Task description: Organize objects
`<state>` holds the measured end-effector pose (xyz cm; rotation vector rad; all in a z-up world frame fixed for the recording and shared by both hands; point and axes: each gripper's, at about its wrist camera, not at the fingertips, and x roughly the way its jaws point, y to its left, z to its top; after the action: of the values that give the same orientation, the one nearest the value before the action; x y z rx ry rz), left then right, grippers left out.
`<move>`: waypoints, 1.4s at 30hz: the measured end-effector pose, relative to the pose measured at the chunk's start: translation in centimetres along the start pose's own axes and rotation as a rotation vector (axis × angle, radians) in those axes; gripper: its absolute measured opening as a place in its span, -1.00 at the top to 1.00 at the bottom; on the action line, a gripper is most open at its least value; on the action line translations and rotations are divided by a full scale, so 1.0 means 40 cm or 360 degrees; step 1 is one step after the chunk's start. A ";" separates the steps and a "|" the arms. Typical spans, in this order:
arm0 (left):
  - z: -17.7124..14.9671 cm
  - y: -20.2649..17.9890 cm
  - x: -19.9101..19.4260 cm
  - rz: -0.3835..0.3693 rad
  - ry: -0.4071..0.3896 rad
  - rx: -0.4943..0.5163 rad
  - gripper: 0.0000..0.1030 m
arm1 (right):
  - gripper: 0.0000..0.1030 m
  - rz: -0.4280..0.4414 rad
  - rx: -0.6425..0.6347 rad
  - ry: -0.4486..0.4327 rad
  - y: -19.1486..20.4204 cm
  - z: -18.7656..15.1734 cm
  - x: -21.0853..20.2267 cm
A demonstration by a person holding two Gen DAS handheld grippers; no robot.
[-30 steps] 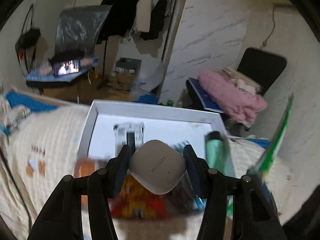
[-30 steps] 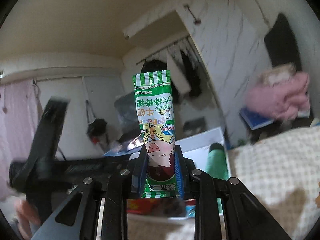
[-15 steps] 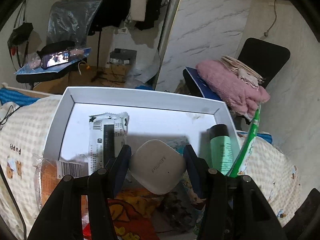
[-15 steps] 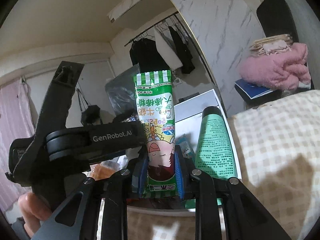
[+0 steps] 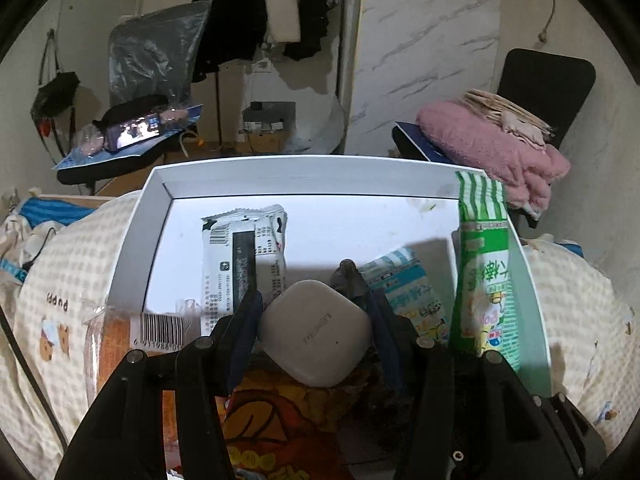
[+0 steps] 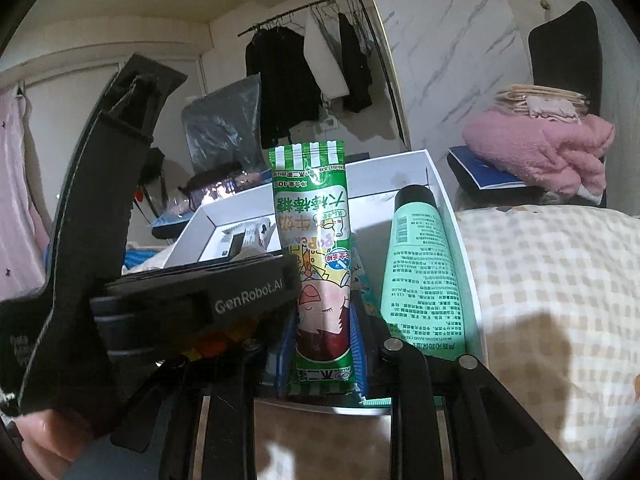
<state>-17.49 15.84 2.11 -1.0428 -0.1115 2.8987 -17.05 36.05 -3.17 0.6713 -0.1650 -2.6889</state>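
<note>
Your left gripper [image 5: 314,334] pinches a grey case [image 5: 314,338] between its blue pads, tilted, held over the near end of the white box [image 5: 136,236]. Your right gripper [image 6: 320,334] is pressed together on the bottom of a green candy pack [image 6: 316,240], which stands upright with its print upside down. In the left view that pack [image 5: 482,264] stands against the box's right wall.

The left gripper's black body [image 6: 192,300] crosses the right view just left of the pack, and a bit of your hand [image 6: 44,432] shows at the lower left edge.

Inside the box, near end: an orange and yellow snack bag [image 5: 276,420] lies under the case, and a clear-wrapped item with a barcode [image 5: 132,340] sits at the near left corner, overlapping the rim. A light blue pack [image 5: 408,292] lies flat just right of the case, between it and the candy pack. A white and black wrapper [image 5: 244,252] lies flat left of middle. A green tube [image 6: 422,276] lies along the right wall, black cap toward the far end. The far end's floor is bare white.

The box sits on a checked cream blanket [image 6: 552,280]. Beyond it, right: a pink towel [image 5: 492,152] on a black chair [image 5: 548,80]. Far left: a lit phone [image 5: 134,134] on a stand, and dark clothes [image 5: 236,20] hanging on a rail.
</note>
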 end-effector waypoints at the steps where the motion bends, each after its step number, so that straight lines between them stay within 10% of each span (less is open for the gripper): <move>1: 0.000 -0.002 -0.001 0.0006 -0.0003 0.0002 -0.12 | 0.49 -0.0005 -0.0005 0.0007 0.000 -0.001 0.000; 9: -0.013 -0.006 -0.030 0.0069 -0.0053 0.0067 -0.51 | 0.48 0.0007 -0.0010 -0.0015 -0.005 0.003 0.001; 28: -0.157 0.135 -0.173 -0.0127 -0.0258 -0.0361 -0.58 | 0.43 -0.0014 -0.0184 0.0031 0.042 -0.009 0.016; 32: -0.150 0.158 -0.208 -0.0109 -0.0308 -0.0343 -0.61 | -0.42 -0.0040 -0.0264 0.0014 0.066 -0.016 0.014; 42: -0.147 0.180 -0.251 -0.0223 -0.0339 -0.0310 -0.64 | -0.43 -0.0006 -0.0275 -0.0073 0.075 -0.009 -0.028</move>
<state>-6.25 8.14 3.33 -0.7107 -0.4649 2.9039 -15.01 33.67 -2.42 0.5579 0.0567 -2.6846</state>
